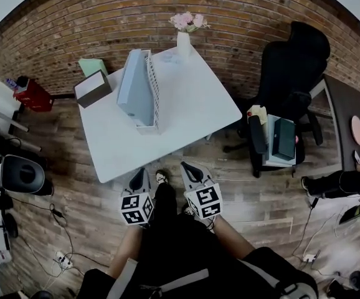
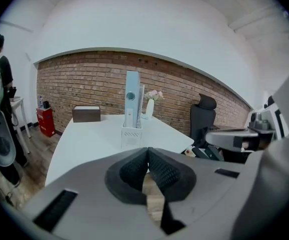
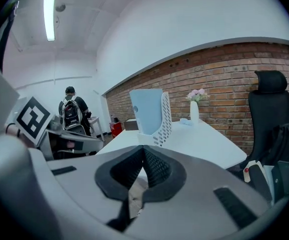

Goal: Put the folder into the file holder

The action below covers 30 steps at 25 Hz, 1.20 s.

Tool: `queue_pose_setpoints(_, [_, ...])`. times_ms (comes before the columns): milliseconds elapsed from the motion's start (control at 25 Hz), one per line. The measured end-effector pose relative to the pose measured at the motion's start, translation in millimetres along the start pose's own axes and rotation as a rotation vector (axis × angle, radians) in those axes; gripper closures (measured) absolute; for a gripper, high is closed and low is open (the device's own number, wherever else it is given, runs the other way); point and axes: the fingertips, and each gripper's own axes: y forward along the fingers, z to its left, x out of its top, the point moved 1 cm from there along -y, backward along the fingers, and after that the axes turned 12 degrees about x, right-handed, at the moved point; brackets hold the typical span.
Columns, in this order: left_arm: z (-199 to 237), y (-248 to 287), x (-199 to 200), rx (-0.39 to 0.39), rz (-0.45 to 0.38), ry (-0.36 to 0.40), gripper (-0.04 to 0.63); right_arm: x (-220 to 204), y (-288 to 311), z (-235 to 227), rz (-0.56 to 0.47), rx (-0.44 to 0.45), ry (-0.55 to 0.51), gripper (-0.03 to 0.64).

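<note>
Head view, file holder [image 1: 153,89], table [image 1: 192,104], brick wall [image 1: 93,17]

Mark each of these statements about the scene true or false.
1. The light-blue folder stands in the white file holder. True.
2. The left gripper holds the folder. False: it is shut on nothing, short of the white table.
3. A vase of pink flowers stands near the table's far edge. True.
4. In the head view, the black office chair is left of the table. False: it is to the right.
5. The right gripper is open. False: it is shut and empty.
</note>
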Motion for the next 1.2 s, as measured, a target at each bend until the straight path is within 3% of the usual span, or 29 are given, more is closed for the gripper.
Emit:
queue_pose_setpoints(320, [5.9, -36.2, -20.7, 0.016, 0.027, 0.020, 0.572, -31.6, -0.3, 23.6, 0.054, 0.038, 0.023, 0.607])
queue_pose_setpoints(760, [62.7, -68.3, -13.7, 0.031, -0.012, -0.030, 0.572, -25.8, 34.9, 72.8, 0.098, 0.071, -0.053, 0.607])
queue_pose_setpoints(960, [84.9, -79.8, 7.5, 0.001, -0.064, -0.044, 0.573, -4.1, 37.9, 94.3, 0.077, 0.008, -0.105, 0.607])
queue_pose_setpoints(1200, [73.2, -93.0, 62.5, -0.092, -0.195, -0.022, 0.572, 63.1, 20.6, 101.6, -0.047, -0.083, -0.164, 0.607])
